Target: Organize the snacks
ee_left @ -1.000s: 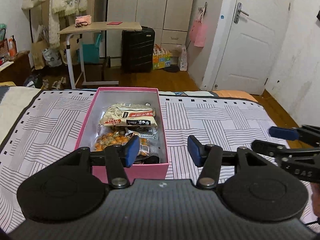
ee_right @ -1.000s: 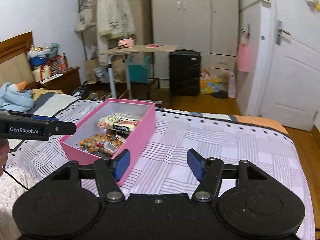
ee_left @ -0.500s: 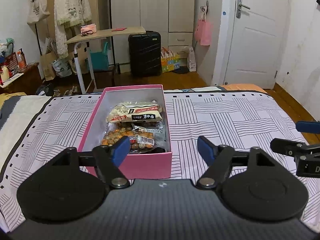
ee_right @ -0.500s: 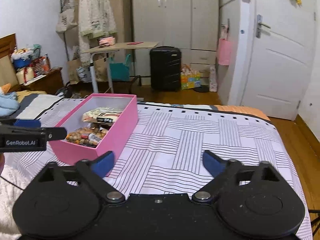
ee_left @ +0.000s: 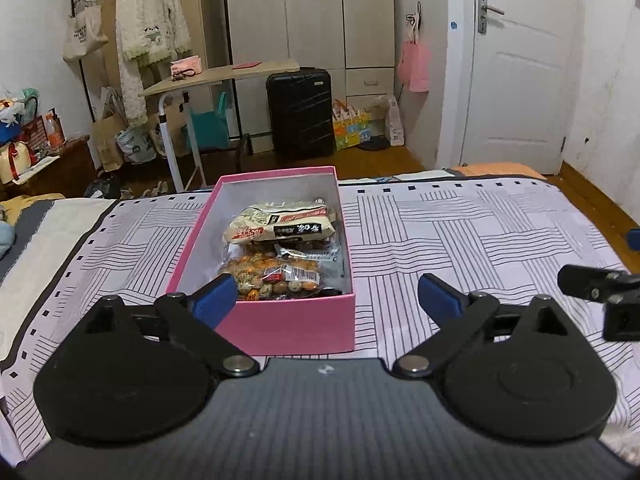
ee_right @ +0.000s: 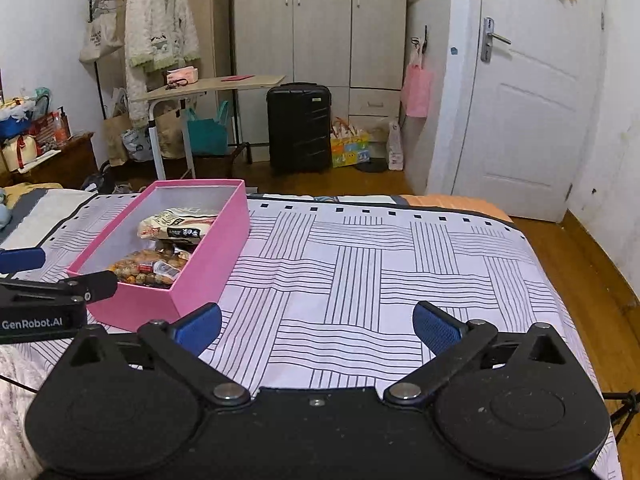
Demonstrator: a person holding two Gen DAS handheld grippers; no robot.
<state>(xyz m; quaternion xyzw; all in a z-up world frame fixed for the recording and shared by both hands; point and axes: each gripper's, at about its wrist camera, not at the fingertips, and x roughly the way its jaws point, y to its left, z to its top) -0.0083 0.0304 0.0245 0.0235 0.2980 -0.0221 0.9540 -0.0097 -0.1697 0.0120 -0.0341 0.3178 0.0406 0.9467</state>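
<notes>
Looking along your left gripper (ee_left: 324,294), you have its jaws spread wide with nothing between the pads; they have just been opening, and they hover at the near end of the pink box (ee_left: 280,328), probably readying a reach inside. Your right gripper (ee_right: 316,326) has likewise just been opening, stands fully apart and empty, and hangs over bare bedspread to the right of the box, apparently waiting its turn. The snacks sit inside the box: a pale noodle-style packet (ee_left: 280,224) toward the far end and a clear bag of mixed nuts (ee_left: 276,276) nearer you, partly overlapping, leaving the left side free. The box rests flat on a striped bedspread (ee_right: 380,272), soft ground that may let it shift if nudged. Beyond the bed stand a black suitcase (ee_left: 300,112), a rolling side table (ee_left: 224,76), grey wardrobes (ee_left: 308,12) and a white door (ee_left: 520,80).
</notes>
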